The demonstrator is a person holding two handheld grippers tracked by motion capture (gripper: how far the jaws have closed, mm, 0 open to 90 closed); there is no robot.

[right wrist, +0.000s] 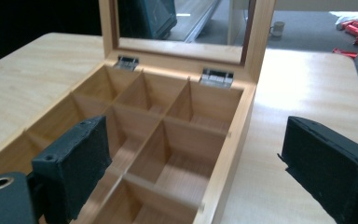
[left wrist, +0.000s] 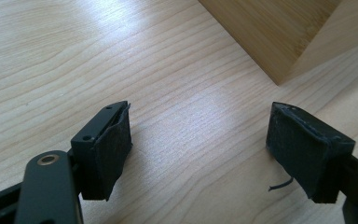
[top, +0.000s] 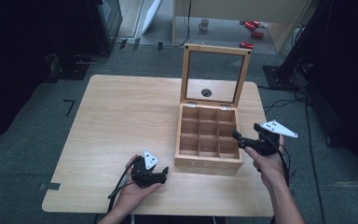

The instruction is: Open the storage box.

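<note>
A wooden box (top: 208, 163) with nine empty compartments stands on the right half of the table (top: 121, 116). Its glass-paned lid (top: 216, 48) is raised upright at the back. My left gripper (top: 164, 172) rests low over the table just left of the box's front left corner, open and empty. In the left gripper view the jaws (left wrist: 200, 140) stand wide apart over bare wood, with the box corner (left wrist: 270, 32) ahead. My right gripper (top: 237, 136) hovers at the box's right wall, open. In the right gripper view its jaws (right wrist: 196, 154) straddle that wall (right wrist: 233, 135), with the lid (right wrist: 182, 49) behind.
A round black grommet (top: 206, 92) in the tabletop shows through the lid's glass. On the floor beyond the table are a mug (top: 204, 24) and red items (top: 251, 25). Dark equipment stands at the far left and right. The table's left half is bare wood.
</note>
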